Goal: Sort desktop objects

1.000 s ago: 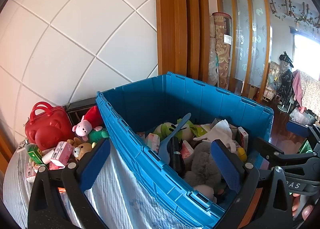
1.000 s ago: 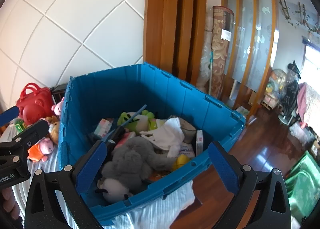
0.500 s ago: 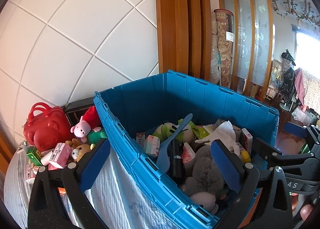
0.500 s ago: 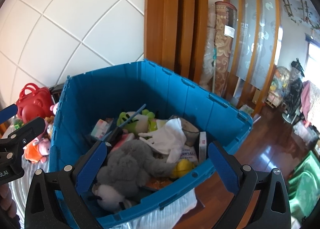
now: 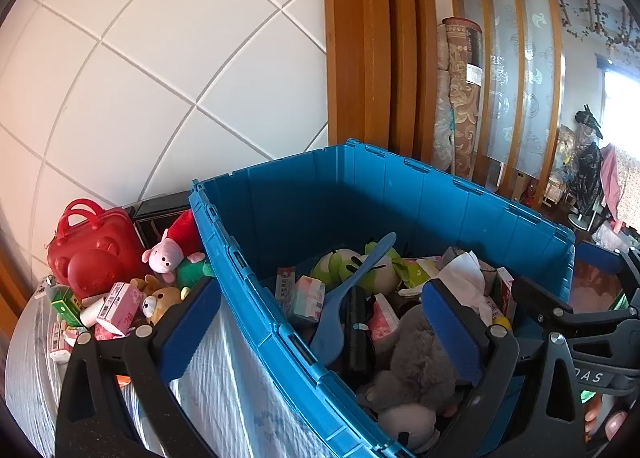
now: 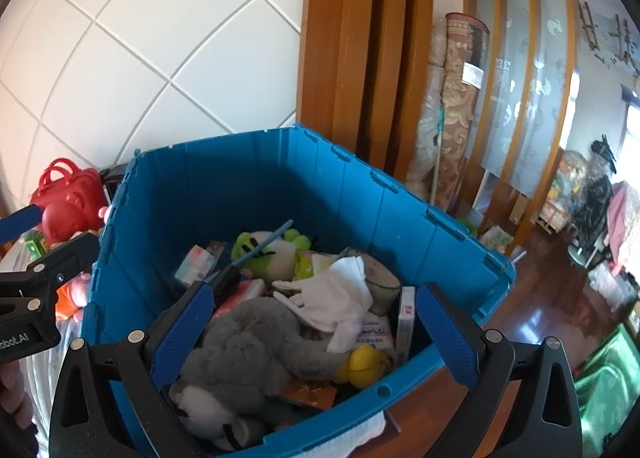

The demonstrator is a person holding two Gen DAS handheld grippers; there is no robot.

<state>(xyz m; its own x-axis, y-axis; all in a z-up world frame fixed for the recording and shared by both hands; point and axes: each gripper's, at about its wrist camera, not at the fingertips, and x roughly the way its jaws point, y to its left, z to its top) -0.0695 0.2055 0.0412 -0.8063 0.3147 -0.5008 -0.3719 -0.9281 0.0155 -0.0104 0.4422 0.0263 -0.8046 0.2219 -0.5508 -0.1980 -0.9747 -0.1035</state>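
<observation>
I brought both grippers forward toward the bin; it rose and filled more of each view. The right gripper drew in over the grey plush, jaws wide apart and empty.

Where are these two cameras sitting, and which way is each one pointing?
Left wrist view: rides on the left gripper, looks along its open fingers at the blue crate's left wall and the red bag outside; the right gripper and fingertips show at right.
Right wrist view: rides on the right gripper, looks down into the crate; the left gripper shows at left.
Shared: crate, grey plush, green frog toy, red bag.
</observation>
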